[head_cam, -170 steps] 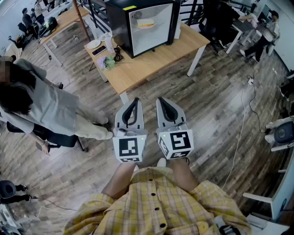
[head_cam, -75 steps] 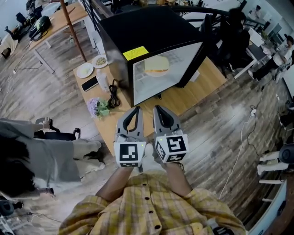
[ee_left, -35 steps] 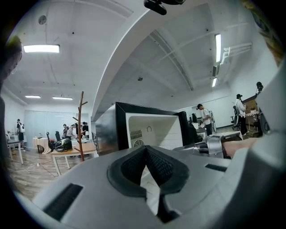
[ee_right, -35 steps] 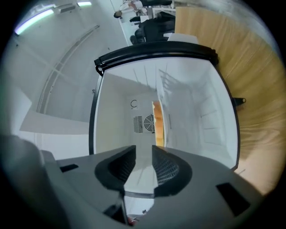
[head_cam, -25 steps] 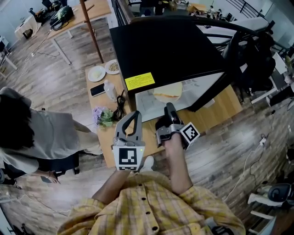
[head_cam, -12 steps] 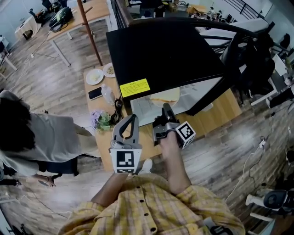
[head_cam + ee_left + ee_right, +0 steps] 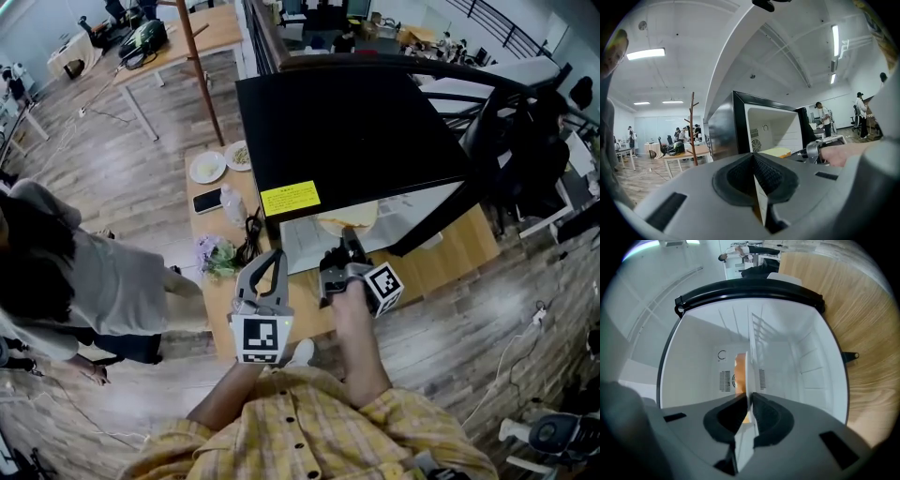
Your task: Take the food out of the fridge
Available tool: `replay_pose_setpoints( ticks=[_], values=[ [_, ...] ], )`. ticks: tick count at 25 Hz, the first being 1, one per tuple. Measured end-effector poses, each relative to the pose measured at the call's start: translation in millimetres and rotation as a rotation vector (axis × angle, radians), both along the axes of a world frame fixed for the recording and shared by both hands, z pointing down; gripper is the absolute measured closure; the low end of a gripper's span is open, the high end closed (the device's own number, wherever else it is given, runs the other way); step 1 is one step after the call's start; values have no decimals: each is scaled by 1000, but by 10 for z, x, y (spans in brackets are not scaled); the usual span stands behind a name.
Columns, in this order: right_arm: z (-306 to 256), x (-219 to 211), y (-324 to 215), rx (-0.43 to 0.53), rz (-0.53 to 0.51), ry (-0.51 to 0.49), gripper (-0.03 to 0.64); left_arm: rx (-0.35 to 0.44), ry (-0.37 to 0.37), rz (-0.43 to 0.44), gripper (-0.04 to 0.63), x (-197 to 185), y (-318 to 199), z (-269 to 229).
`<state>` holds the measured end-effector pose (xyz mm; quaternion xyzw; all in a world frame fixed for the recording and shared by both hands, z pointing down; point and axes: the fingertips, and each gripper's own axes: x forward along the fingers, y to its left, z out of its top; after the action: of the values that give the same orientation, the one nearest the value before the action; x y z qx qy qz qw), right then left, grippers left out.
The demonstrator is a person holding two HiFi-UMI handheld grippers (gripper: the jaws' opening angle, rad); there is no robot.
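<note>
The black fridge (image 7: 347,141) stands open, white inside; a pale sandwich (image 7: 349,217) lies on a white plate (image 7: 748,366) on its shelf.

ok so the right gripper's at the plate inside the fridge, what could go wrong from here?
1. The right gripper has just been closing on only the thin rim of the plate. Held by one edge, the plate may tip and the sandwich could slide off.
2. The left gripper is shut and outside the fridge, so nothing supports the plate's other side if the grip slips.
</note>
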<state>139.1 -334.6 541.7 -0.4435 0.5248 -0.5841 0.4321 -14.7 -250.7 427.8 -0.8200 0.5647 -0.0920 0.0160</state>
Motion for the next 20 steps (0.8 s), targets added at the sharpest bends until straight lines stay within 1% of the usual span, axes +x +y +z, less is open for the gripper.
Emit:
replay_pose_setpoints(
  ticks=[1,5,7,10,12,20],
  values=[
    [11,1,9,-6,-1,9,584,0,-1,0,588,-8,12,0],
    [-6,-3,37,-22,-2,17,596,10,17,5,588,-46,15,-55],
    [-41,-3,90,-23,-1,25,597,9,28,4,588,-66,35,-60],
    [-98,-26,149,2,-4,26,597,11,40,2,588,-98,67,-52],
    [-150,-19,192,15,6,30,597,15,48,13,588,-97,76,-62],
    [-359,-39,457,21,35,26,597,24,68,56,588,-68,236,-133]
  ],
)
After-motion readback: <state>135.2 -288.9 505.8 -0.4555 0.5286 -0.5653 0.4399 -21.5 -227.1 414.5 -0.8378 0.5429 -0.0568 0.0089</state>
